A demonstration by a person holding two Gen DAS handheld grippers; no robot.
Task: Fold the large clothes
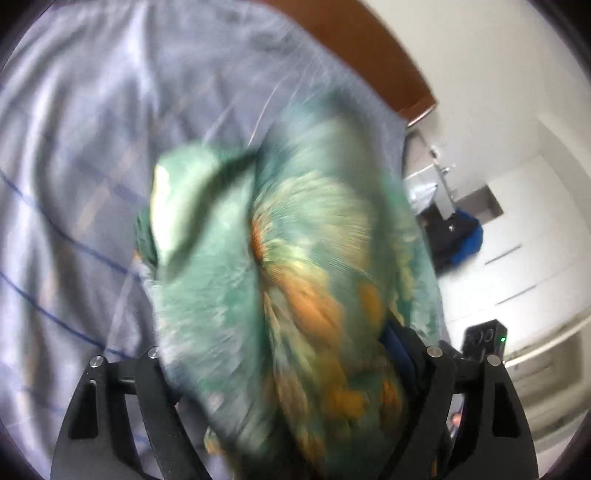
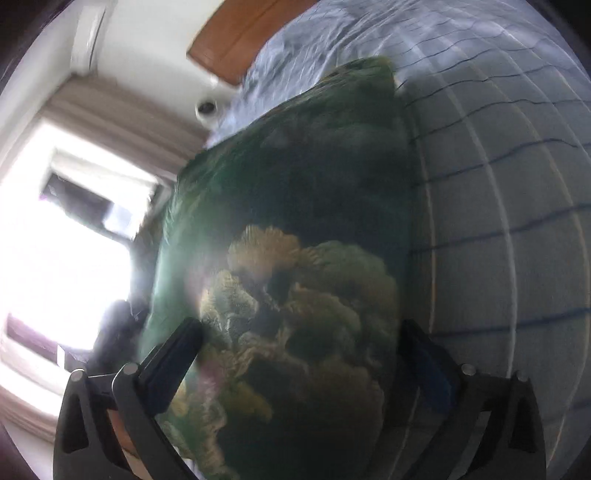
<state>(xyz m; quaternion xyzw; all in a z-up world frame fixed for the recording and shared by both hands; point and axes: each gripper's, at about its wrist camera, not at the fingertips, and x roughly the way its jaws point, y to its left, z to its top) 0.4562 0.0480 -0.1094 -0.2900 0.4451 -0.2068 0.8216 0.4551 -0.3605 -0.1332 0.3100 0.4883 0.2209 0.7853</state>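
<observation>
A large green garment with orange and yellow print (image 1: pixel 288 266) hangs lifted above the bed and fills the middle of the left wrist view. My left gripper (image 1: pixel 295 369) is shut on it, with the cloth bunched between the black fingers. The same garment (image 2: pixel 295 258) looks dark green with a pale leafy print in the right wrist view. My right gripper (image 2: pixel 299 354) is shut on it too, and the fabric covers most of the space between the fingers (image 2: pixel 173 350). Both views are motion-blurred.
The bed has a pale blue-grey checked sheet (image 1: pixel 74 166) (image 2: pixel 498 184) under the garment. A brown wooden headboard (image 1: pixel 369 51) (image 2: pixel 240 33) stands at the far end. White cabinets and a blue-black bag (image 1: pixel 458 236) are right of the bed. A bright window (image 2: pixel 66 240) is left.
</observation>
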